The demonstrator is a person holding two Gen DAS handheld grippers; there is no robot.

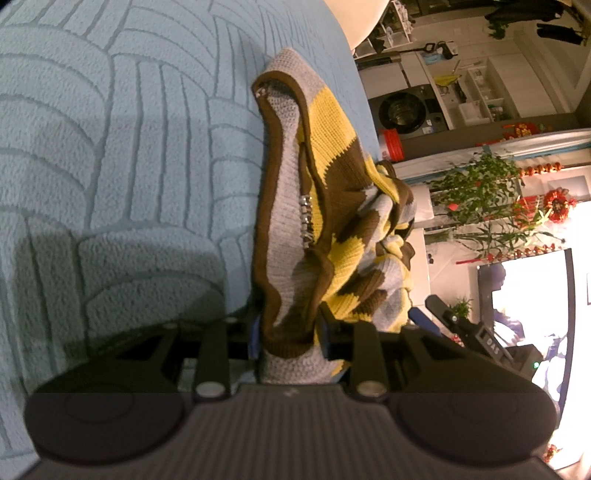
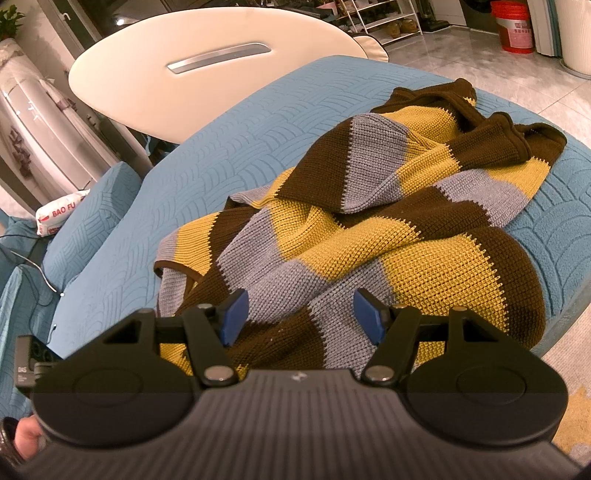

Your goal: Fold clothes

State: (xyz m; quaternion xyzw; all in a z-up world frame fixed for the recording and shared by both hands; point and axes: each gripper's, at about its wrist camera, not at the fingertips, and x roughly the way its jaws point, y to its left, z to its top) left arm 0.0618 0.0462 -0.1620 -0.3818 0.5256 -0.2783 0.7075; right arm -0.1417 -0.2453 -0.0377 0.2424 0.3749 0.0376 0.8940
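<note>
A knitted sweater [image 2: 369, 229] in brown, yellow and grey blocks lies crumpled on a blue quilted cushion [image 2: 229, 173]. In the left wrist view my left gripper [image 1: 288, 336] is shut on a bunched fold of the sweater [image 1: 291, 236] near its brown-trimmed edge, and the cloth fills the gap between the blue pads. A row of small metal fasteners [image 1: 306, 221] shows along that edge. In the right wrist view my right gripper [image 2: 301, 317] hangs open just above the near part of the sweater, and its blue pads [image 2: 233, 317] hold nothing.
A white oval table [image 2: 192, 74] stands behind the cushion. The cushion's edge drops to a tiled floor [image 2: 480, 66] on the right, with a red bucket [image 2: 515, 26] further off. A white packet [image 2: 55, 218] and cables lie at the left. Plants [image 1: 480, 192] and a washing machine [image 1: 406, 110] fill the room behind.
</note>
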